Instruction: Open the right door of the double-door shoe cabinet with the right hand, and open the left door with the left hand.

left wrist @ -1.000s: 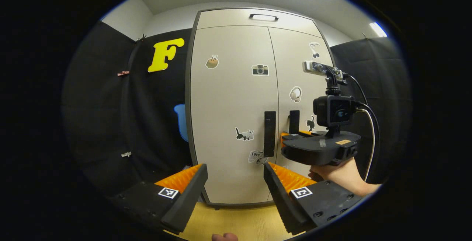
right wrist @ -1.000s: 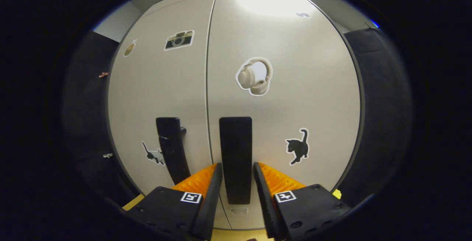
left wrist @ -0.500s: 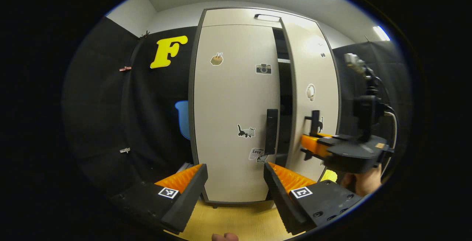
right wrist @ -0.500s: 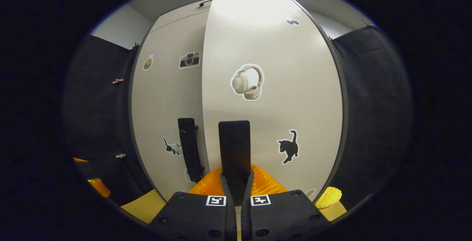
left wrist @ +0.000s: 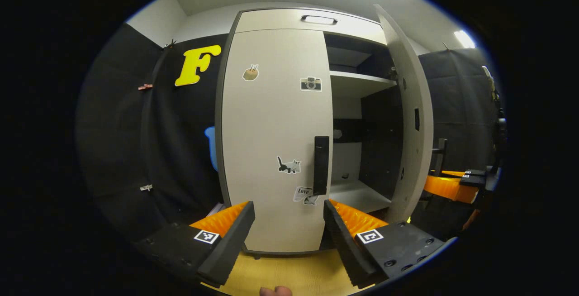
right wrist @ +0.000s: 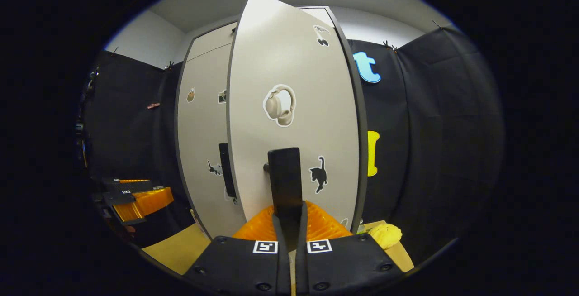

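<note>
Right gripper point(right wrist: 289, 223) fingers clamped on swung-out right door's handle point(right wrist: 284, 176); left gripper point(left wrist: 289, 217) fingers wide before closed left door point(left wrist: 271, 128).

In the right gripper view the fingers point(right wrist: 278, 230) cover the lower end of the right door's handle point(right wrist: 284, 180), so we cannot see where it ends. The right door point(right wrist: 294, 115) hides the cabinet interior and, at nine o'clock, half the camera sticker point(right wrist: 222, 96). At six o'clock in the left gripper view, a fingertip point(left wrist: 276, 291) is cut off.

A sticker point(left wrist: 302, 193) low on the left door point(left wrist: 271, 137) reads "Love".
</note>
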